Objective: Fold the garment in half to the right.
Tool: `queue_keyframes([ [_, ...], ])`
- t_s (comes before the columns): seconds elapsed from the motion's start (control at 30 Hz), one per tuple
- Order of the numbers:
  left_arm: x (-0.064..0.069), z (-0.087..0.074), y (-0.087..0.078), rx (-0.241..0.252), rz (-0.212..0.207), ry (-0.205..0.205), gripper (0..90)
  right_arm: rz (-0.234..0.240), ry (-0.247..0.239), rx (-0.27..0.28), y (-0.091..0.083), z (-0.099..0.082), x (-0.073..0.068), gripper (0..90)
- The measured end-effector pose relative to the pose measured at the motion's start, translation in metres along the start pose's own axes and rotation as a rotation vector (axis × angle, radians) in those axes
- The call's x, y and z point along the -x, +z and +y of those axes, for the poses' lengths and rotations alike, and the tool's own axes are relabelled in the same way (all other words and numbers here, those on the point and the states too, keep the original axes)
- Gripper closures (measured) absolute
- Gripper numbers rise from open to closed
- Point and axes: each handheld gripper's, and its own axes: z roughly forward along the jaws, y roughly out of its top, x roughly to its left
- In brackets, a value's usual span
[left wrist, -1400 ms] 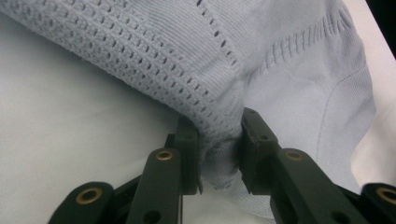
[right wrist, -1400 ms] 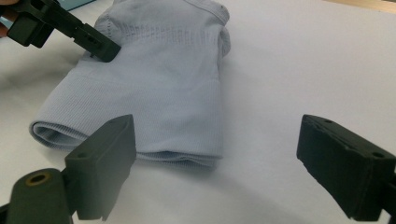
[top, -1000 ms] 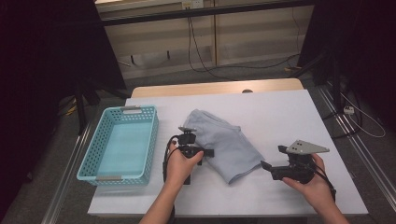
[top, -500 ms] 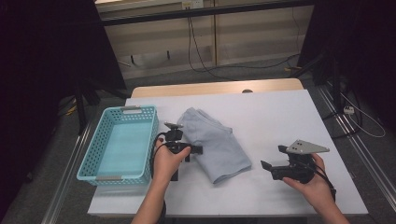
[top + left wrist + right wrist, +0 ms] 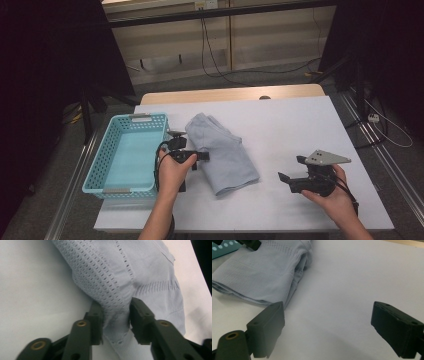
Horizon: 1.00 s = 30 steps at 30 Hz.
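Left gripper view shows the left gripper, whose jaws have just been opening, with a fold of the pale blue garment between them on the bench beside the basket, likely a release, while the right gripper rests, jaws apart.

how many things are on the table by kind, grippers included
folded grey garment: 1
blue basket: 1
grippers: 2, left gripper and right gripper
total: 4
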Motion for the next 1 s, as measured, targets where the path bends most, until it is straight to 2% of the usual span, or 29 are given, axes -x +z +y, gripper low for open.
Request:
queue_keyframes([
  [0.3, 0.002, -0.004, 0.011, 0.006, 0.020, 0.012, 51.1, 0.003, -0.001, 0.000, 0.001, 0.000, -0.001, 11.8],
  [0.57, 0.001, -0.007, 0.022, 0.003, 0.015, 0.014, 44.7, 0.008, -0.003, -0.004, 0.002, 0.000, -0.002, 11.8],
  [0.6, 0.001, -0.008, 0.023, 0.009, 0.014, 0.013, 44.3, 0.008, -0.003, -0.005, 0.002, 0.000, -0.002, 11.8],
  [0.63, 0.001, -0.008, 0.025, 0.019, 0.010, -0.005, 44.2, 0.009, -0.004, -0.007, 0.002, 0.000, -0.002, 11.8],
  [0.77, -0.001, -0.009, 0.025, 0.027, 0.000, -0.002, 45.8, 0.012, -0.007, -0.010, 0.003, 0.000, -0.003, 11.8],
  [1.0, -0.001, -0.009, 0.030, 0.049, -0.028, -0.029, 48.7, 0.013, -0.010, -0.008, 0.004, 0.000, -0.004, 11.8],
])
